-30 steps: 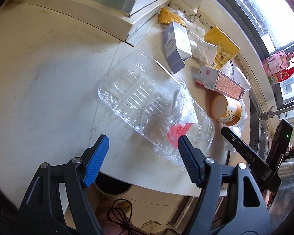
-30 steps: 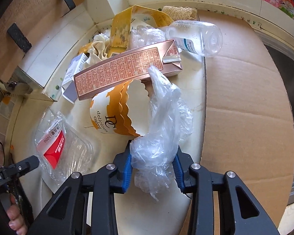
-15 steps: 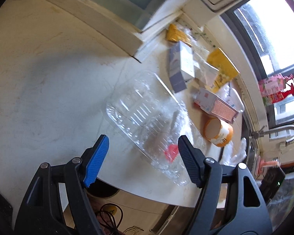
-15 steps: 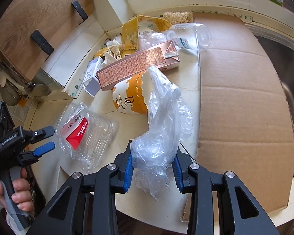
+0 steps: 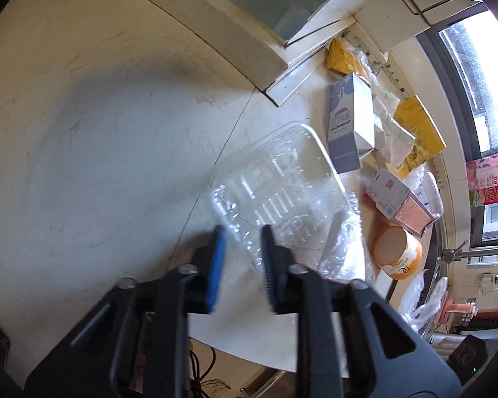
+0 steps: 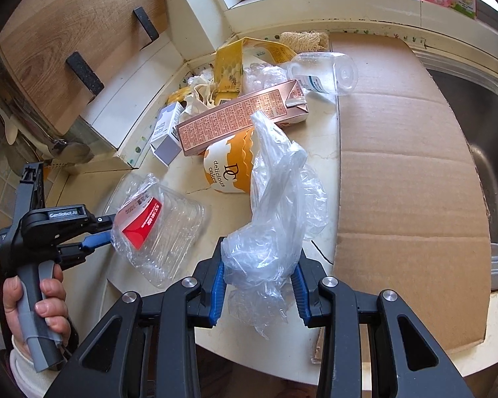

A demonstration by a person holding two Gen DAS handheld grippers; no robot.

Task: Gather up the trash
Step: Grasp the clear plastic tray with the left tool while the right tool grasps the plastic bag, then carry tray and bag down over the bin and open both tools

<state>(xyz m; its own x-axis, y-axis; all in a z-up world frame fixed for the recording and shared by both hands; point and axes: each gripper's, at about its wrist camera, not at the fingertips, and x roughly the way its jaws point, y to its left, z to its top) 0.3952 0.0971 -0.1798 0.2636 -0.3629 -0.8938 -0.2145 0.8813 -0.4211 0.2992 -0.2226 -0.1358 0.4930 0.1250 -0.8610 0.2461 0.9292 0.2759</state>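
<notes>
Jaws of the left gripper [image 5: 240,252], wide apart a second ago, have narrowed onto the clear plastic tray [image 5: 282,185] at the counter [image 5: 83,132] edge, while the right gripper [image 6: 258,287] clamps a crumpled plastic bag [image 6: 275,219].

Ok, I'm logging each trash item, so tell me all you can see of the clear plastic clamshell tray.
The clear plastic clamshell tray is thin, ribbed, see-through plastic with a red-and-white label, crumpled film over it. It lies near the counter's front edge, one end tilted up. The left gripper has closed on its edge.
</notes>
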